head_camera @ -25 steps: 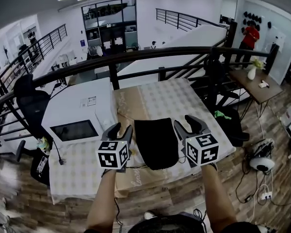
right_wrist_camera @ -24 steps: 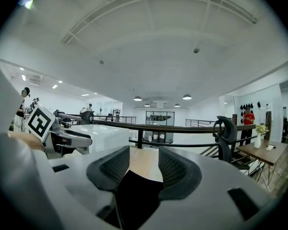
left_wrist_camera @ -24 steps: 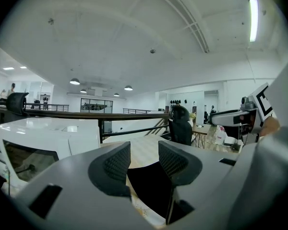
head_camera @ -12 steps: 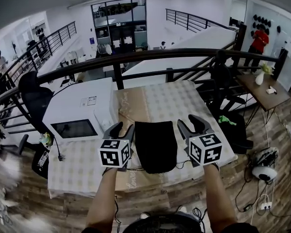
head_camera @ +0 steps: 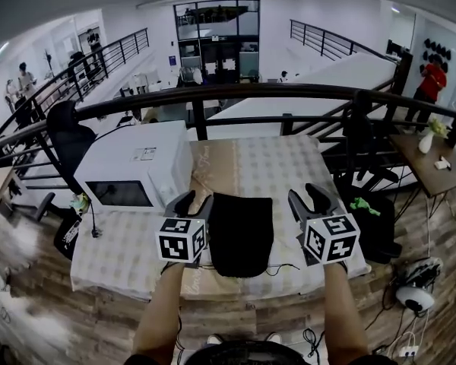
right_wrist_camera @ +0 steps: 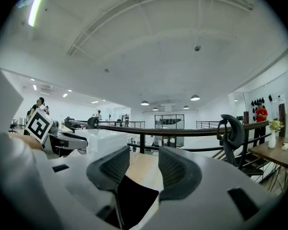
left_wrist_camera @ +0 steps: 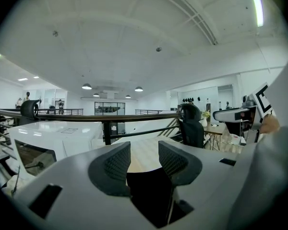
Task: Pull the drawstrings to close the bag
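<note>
Hovering on the two sides of the black bag, both grippers are empty. The left gripper has its jaws apart, and in the left gripper view only the table cloth and a dark part of the bag show between the pads. The right gripper stands the same way, its jaws wide with nothing clamped.

The bag lies flat in the middle of the table, and its near end comes close to the front edge. A thin cord runs out from this near end toward the right front corner; I cannot tell if a second cord lies on the left side.

The left gripper is just beside the left edge of the bag. On its other side the white microwave fills the left back part of the table, so there is only little room for moving to the left there. The right gripper is near the right edge of the bag with a narrow strip of cloth between them, and the right edge of the table is just beyond it.

Behind the bag the cloth is free up to the back edge, where the dark railing passes across
</note>
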